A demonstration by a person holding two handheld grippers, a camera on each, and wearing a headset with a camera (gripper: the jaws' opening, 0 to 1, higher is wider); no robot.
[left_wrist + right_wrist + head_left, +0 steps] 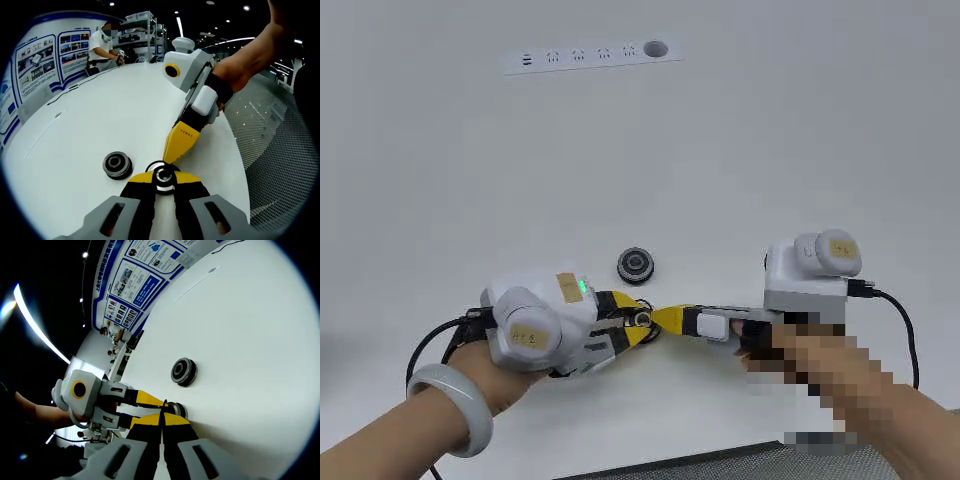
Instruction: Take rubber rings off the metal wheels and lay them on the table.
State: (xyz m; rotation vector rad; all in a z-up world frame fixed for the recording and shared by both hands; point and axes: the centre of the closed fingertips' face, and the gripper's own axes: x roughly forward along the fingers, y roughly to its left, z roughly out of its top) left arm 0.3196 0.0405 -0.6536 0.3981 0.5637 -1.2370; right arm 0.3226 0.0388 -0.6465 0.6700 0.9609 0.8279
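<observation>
A small metal wheel with a black rubber ring is held just above the white table, with my left gripper shut on it from both sides. In the left gripper view the wheel sits between the yellow jaw tips. My right gripper comes in from the right, jaws together, and pinches the ring's edge at the wheel's rim. A second wheel with its black ring lies flat on the table just behind, also seen as a wheel to the left and a wheel farther out.
A white power strip lies at the table's far edge. A dark mesh surface borders the near edge. A person stands at the far end of the long table.
</observation>
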